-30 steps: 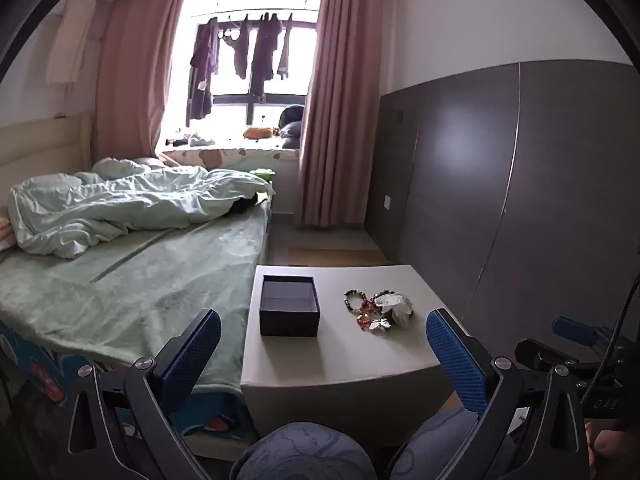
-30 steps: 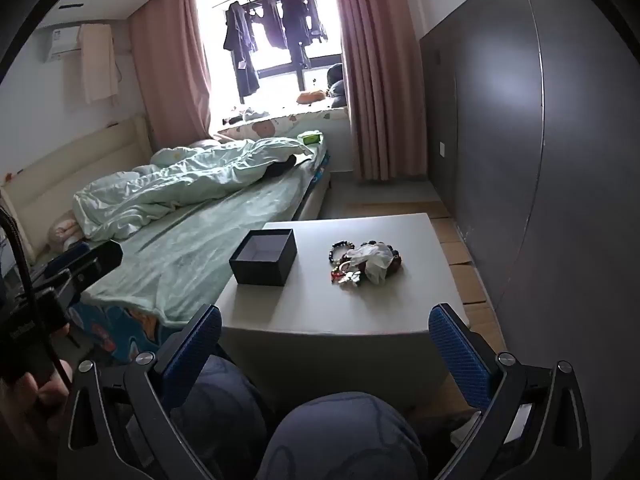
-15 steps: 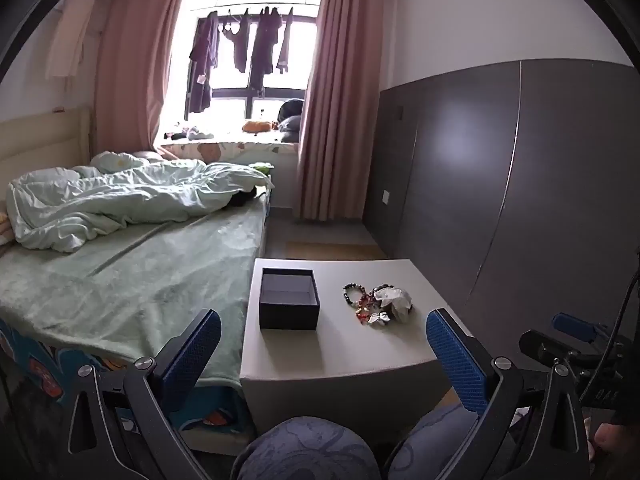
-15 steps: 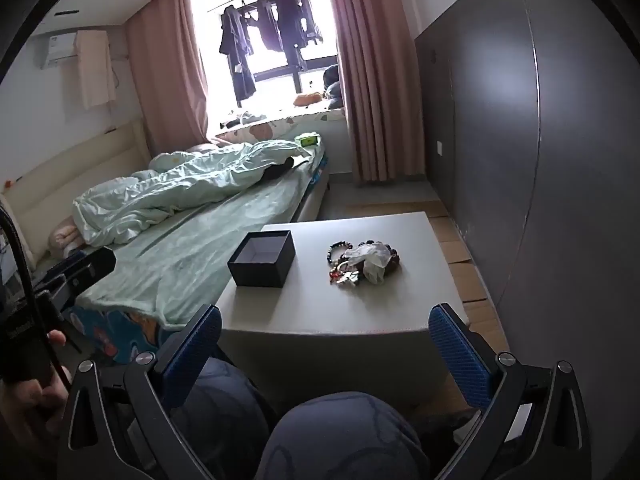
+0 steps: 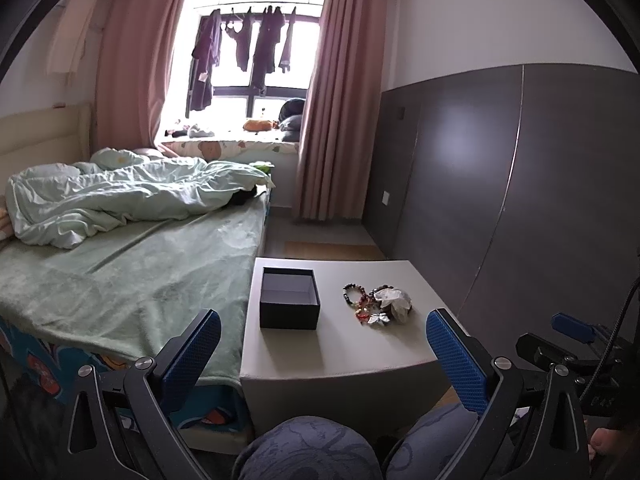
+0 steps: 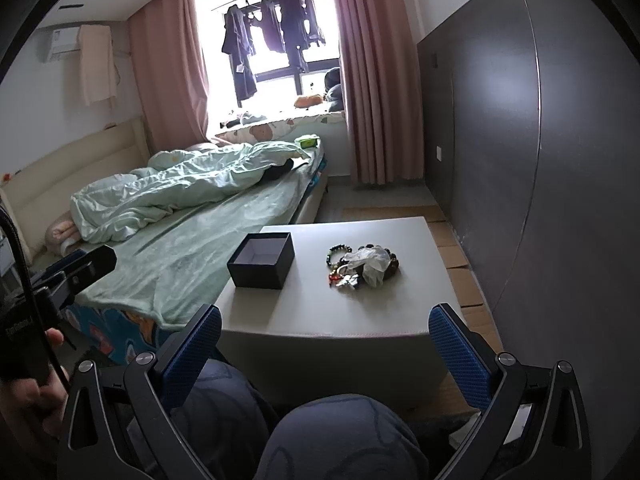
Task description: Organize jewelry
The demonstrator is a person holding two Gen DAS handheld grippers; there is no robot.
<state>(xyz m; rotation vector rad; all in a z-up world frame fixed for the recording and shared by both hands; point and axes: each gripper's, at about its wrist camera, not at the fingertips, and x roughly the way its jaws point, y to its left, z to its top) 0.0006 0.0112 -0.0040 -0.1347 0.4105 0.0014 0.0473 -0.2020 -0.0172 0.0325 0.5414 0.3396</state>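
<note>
An open, empty dark box (image 5: 289, 304) (image 6: 262, 260) sits on the left part of a low white table (image 5: 332, 356) (image 6: 320, 312). A pile of jewelry (image 5: 374, 304) (image 6: 360, 266), beaded bracelets, small charms and a crumpled clear bag, lies to the box's right. My left gripper (image 5: 324, 354) is open and empty, held well short of the table's near edge. My right gripper (image 6: 326, 348) is open and empty too, also short of the table, above my knees.
A bed with a green sheet and rumpled duvet (image 5: 120, 248) (image 6: 192, 216) runs along the table's left side. A dark panelled wall (image 5: 520, 184) (image 6: 540, 140) stands close on the right. My knees (image 6: 320, 432) are below the grippers.
Both views have tilted up and shifted slightly, so the table sits a little lower in frame. Box and jewelry have not moved. Both grippers stay open.
</note>
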